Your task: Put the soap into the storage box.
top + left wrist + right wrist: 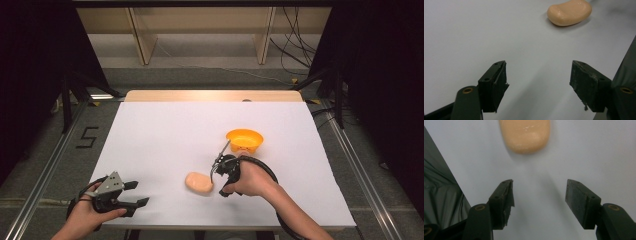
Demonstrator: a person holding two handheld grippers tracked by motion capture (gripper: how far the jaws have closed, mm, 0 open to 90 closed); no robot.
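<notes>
- The white tabletop (165,135) has a wooden strip showing along its far edge at 12 o'clock; its left and far parts lie bare, with wide free room from 9 through 12 o'clock.
- The left hand-held gripper (139,193) sits at about 7 o'clock, close to the near edge, its jaws spread wide with nothing between them; a grey three-cornered plate rides on top. In the left gripper view the black pads (496,85) look worn, with frayed bits at their corners.
- The right hand-held gripper (216,172) is held right of centre at roughly 5 o'clock, jaws parted and empty, pointing down toward the surface.
- A peach-coloured soap-like lump (199,182), smooth, rounded and slightly glossy, lies on the tabletop just beside the right hand-held gripper, on its left; in the right gripper view it lies ahead of the open jaws, apart from them (525,135).
- An orange bowl (244,140), shiny like plastic, with a round rim, stands beyond the right hand at about 2 o'clock, well inside the right edge.
- A dark fabric edge shows at the side of both gripper views.
</notes>
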